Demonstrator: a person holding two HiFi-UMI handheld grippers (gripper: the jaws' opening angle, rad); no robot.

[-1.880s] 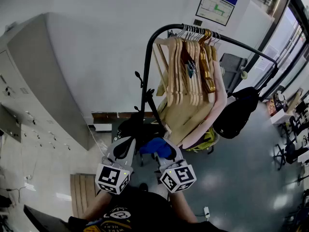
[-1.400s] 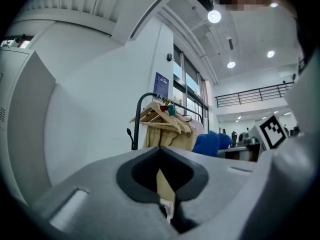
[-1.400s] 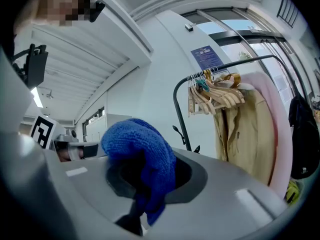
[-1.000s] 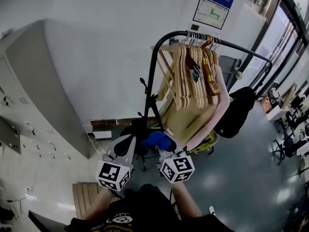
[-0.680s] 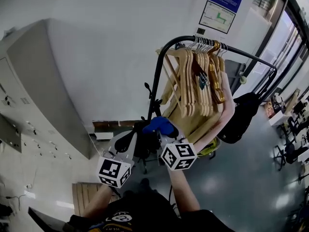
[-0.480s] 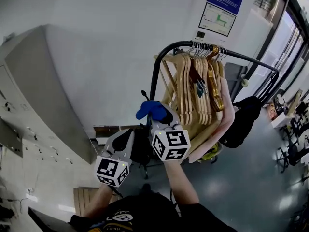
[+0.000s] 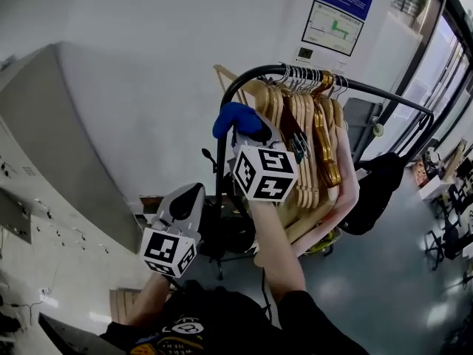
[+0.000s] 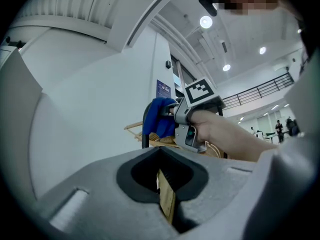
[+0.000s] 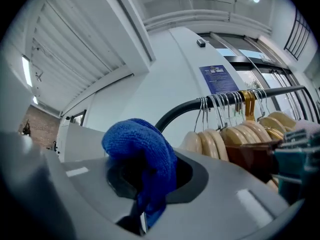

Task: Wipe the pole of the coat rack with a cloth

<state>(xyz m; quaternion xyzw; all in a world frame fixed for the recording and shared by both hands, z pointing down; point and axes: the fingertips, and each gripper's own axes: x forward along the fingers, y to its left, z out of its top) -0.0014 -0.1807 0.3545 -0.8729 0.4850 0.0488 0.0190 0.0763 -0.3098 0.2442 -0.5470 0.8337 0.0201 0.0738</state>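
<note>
Clamping of blue cloth [image 9: 142, 156] between right gripper [image 7: 246, 130] fingers seen in right gripper view; cloth bunched, draped over fingertips. Cloth raised high, held at upper bend of black coat rack pole [image 7: 221, 150]; contact with pole not clearly made out. Wooden hangers [image 7: 310, 124] hung on top rail just beside cloth. Left gripper [image 7: 183, 202] held lower, left of pole, apart from it; its fingers pressed together, nothing gripped. Black bag [image 7: 373, 180] hung at rack's far end.
</note>
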